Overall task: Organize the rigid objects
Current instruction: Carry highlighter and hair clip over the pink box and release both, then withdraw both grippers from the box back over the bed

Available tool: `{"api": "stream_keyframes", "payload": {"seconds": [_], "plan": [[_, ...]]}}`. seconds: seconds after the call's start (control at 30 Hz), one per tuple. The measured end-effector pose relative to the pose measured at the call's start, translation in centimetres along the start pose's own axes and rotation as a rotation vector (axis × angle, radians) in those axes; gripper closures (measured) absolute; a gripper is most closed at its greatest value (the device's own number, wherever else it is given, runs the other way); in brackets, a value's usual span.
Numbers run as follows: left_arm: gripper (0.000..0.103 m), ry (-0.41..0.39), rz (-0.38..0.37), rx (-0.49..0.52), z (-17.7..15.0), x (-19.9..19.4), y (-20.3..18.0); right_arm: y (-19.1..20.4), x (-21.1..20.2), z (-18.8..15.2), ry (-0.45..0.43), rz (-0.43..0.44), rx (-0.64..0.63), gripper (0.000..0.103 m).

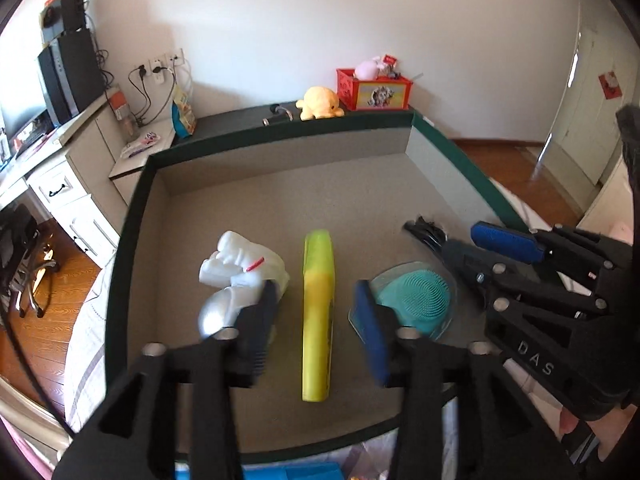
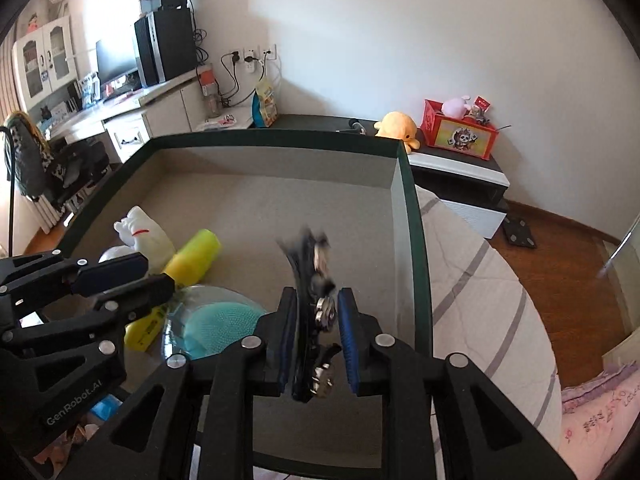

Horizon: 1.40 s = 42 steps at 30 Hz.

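Observation:
A shallow green-rimmed box (image 1: 132,216) with a grey floor holds the objects. A yellow tube (image 1: 317,316) lies along its middle. A white and silver figurine (image 1: 244,272) lies left of the tube. A teal silicone brush on a clear dish (image 1: 416,298) lies right of it. My left gripper (image 1: 318,334) is open and straddles the tube above it. My right gripper (image 2: 316,344) holds a black tool with metal parts (image 2: 310,280) between its pads, over the box's right side. The tool is blurred. The right gripper also shows in the left wrist view (image 1: 472,240).
Beyond the box a dark shelf (image 1: 240,120) carries a yellow plush (image 1: 320,102) and a red toy box (image 1: 374,90). A white desk (image 1: 60,176) with a computer stands at left. Striped bedding (image 2: 480,300) lies right of the box. A blue item (image 1: 292,472) lies by the box's near edge.

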<state>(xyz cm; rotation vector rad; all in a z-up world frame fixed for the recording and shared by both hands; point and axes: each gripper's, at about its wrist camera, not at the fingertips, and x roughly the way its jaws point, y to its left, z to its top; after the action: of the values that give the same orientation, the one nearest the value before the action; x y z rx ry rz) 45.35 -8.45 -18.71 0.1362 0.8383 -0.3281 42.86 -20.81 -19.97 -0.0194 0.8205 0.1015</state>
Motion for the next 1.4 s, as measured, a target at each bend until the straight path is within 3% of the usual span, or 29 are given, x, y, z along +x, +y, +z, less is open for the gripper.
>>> {"api": "stream_keyframes", "payload": {"seconds": [0.03,0.07,0.17,0.2,0.23,0.37,0.43,0.53,0.93,1.4], "plan": [[0.033,-0.024,0.014,-0.009,-0.1,-0.8,0.1,-0.3,-0.2,0.0,-0.007,-0.001,0.005,0.062],[0.032,-0.058,0.026,-0.015,-0.4,-1.9,0.2,-0.4,-0.8,-0.2,-0.021,-0.011,0.011,0.049],[0.026,-0.156,0.060,-0.036,-1.5,-6.0,0.5,-0.5,-3.6,-0.9,-0.080,-0.004,0.026,0.040],[0.018,-0.194,0.075,-0.045,-2.0,-7.7,0.5,-0.5,-5.0,-1.2,-0.103,-0.008,0.036,0.035],[0.013,-0.243,0.097,-0.055,-2.8,-9.6,0.5,-0.3,-6.7,-1.6,-0.135,-0.011,0.042,0.022],[0.000,-0.406,0.200,-0.074,-6.2,-16.7,-0.1,0.8,-13.1,-3.4,-0.262,-0.002,0.049,0.020],[0.000,-0.482,0.235,-0.095,-8.1,-20.0,-0.2,1.8,-16.4,-4.8,-0.321,-0.006,0.048,0.018],[0.000,-0.531,0.242,-0.113,-10.9,-24.1,-0.4,3.7,-20.7,-7.1,-0.399,-0.024,0.037,0.016],[0.000,-0.611,0.251,-0.089,-18.7,-34.5,-2.7,8.1,-32.4,-15.1,-0.559,-0.019,0.017,0.014],[0.000,-0.687,0.305,-0.102,-21.6,-39.3,-4.5,9.6,-38.4,-18.7,-0.648,-0.043,-0.003,0.013]]}}
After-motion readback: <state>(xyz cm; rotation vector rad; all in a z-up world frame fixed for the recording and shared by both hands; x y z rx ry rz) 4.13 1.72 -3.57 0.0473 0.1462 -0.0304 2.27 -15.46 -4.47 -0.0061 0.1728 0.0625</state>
